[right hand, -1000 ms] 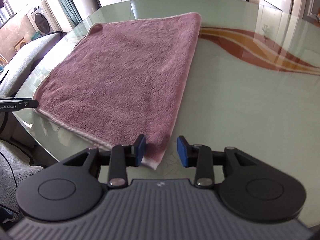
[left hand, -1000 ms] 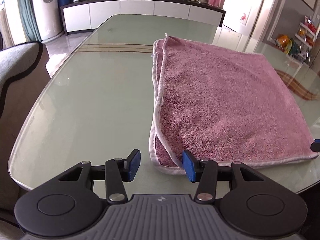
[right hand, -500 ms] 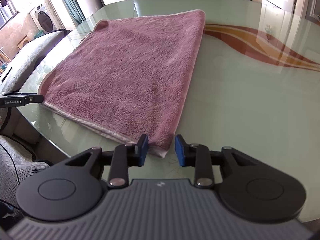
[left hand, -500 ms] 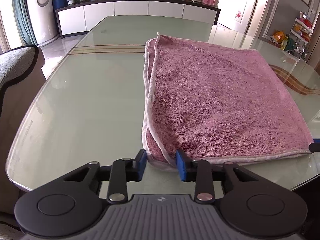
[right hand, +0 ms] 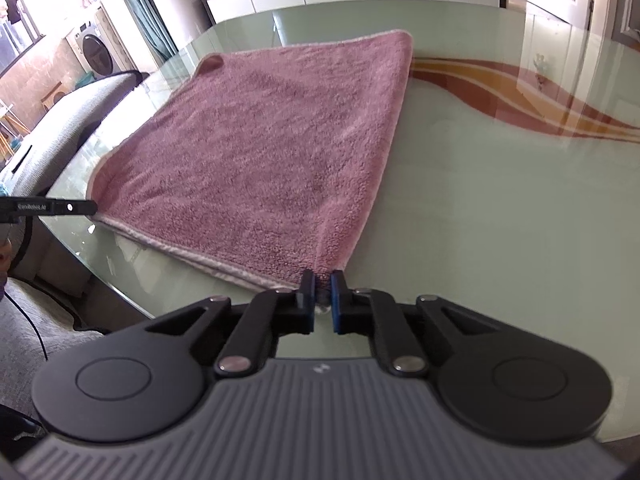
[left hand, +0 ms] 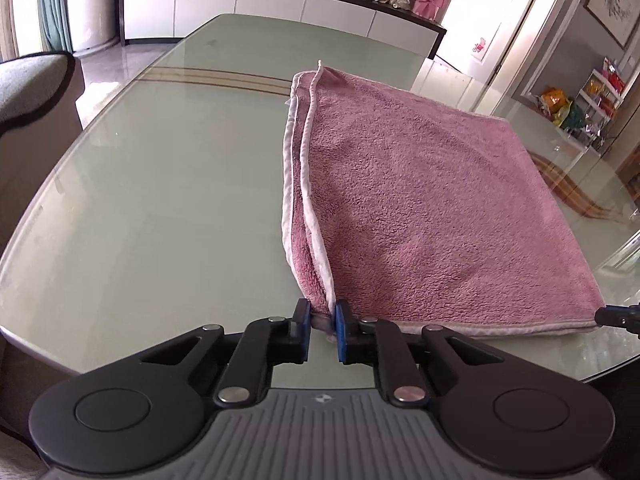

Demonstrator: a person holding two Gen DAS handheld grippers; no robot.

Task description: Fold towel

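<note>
A pink towel [left hand: 420,208], folded double with a pale hem, lies flat on the glass table [left hand: 160,200]. My left gripper [left hand: 322,320] is at its near left corner; the jaws are closing, and both blue pads pinch the two layers there. My right gripper [right hand: 323,294] is shut on the near right corner of the towel [right hand: 272,152], with cloth bunched between its pads. The right gripper's tip [left hand: 616,314] shows at the far right of the left wrist view. The left gripper's tip [right hand: 80,207] touches the other corner in the right wrist view.
The table's near edge [right hand: 120,280] runs just under both grippers. A grey padded seat [left hand: 28,80] stands at the left. A white sideboard [left hand: 280,4] lines the far wall, and a snack shelf [left hand: 580,104] stands at the right. A thin cable [right hand: 32,320] hangs low on the left.
Both pairs of jaws have narrowed from wide apart to pinching the towel's two near corners. The corners now bunch up slightly between the pads.
</note>
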